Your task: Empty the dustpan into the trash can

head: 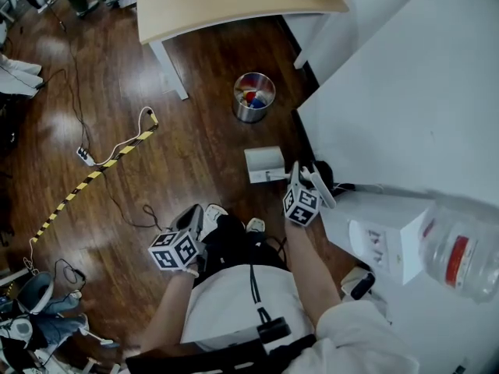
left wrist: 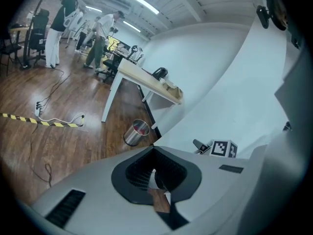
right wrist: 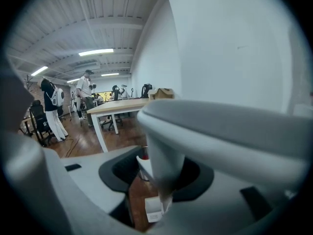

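A round metal trash can with red and blue scraps inside stands on the wood floor near a table leg. A white dustpan sits low over the floor a short way before it. Its pale handle runs up between the jaws of my right gripper, which is shut on it. My left gripper hangs lower left above the person's shoes, jaws together and holding nothing. The right gripper's marker cube shows in the left gripper view.
A light wooden table stands behind the can. A white wall runs down the right side, with a white box and a clear water jug at its foot. A power strip and taped cable lie to the left.
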The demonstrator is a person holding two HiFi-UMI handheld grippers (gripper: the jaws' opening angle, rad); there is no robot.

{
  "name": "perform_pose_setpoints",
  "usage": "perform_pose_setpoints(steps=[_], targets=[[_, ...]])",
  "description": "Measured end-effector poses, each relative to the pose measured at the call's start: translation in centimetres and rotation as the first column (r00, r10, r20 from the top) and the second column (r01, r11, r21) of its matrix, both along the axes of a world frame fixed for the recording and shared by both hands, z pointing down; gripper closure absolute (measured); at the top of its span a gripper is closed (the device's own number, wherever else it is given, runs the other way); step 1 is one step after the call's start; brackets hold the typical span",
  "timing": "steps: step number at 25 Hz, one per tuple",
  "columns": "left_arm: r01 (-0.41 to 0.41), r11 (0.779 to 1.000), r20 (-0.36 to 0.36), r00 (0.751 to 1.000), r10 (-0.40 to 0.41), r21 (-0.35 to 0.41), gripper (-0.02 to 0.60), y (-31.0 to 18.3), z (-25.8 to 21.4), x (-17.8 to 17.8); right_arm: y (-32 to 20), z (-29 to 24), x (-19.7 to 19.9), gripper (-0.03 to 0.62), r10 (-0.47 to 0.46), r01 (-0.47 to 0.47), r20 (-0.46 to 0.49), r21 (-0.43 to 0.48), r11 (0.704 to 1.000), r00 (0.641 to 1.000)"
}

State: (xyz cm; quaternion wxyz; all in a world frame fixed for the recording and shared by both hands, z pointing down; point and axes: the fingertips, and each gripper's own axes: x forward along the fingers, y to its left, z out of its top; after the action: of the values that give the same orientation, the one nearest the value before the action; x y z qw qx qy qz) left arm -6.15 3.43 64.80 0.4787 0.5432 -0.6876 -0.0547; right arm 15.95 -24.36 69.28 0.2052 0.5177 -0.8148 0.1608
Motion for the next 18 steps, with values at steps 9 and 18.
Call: perform_pose_setpoints(steps=[9, 18], targets=[[-0.269, 0.962, 0.024, 0.963, 0.269, 0.036, 0.593, -7.6, -1.2, 8.3, 3.4, 2.1, 5.4, 0.380, 0.103, -0.099, 0.066, -0.063, 0.993, 0.992], [-0.338, 0.940, 0.026, 0.941, 0.337, 0.036, 0.593, -7.3, -1.7, 14.3, 6.6, 3.9, 9.4, 0.270, 0.107, -0.095, 0.109, -0.113, 0.989, 0.988]])
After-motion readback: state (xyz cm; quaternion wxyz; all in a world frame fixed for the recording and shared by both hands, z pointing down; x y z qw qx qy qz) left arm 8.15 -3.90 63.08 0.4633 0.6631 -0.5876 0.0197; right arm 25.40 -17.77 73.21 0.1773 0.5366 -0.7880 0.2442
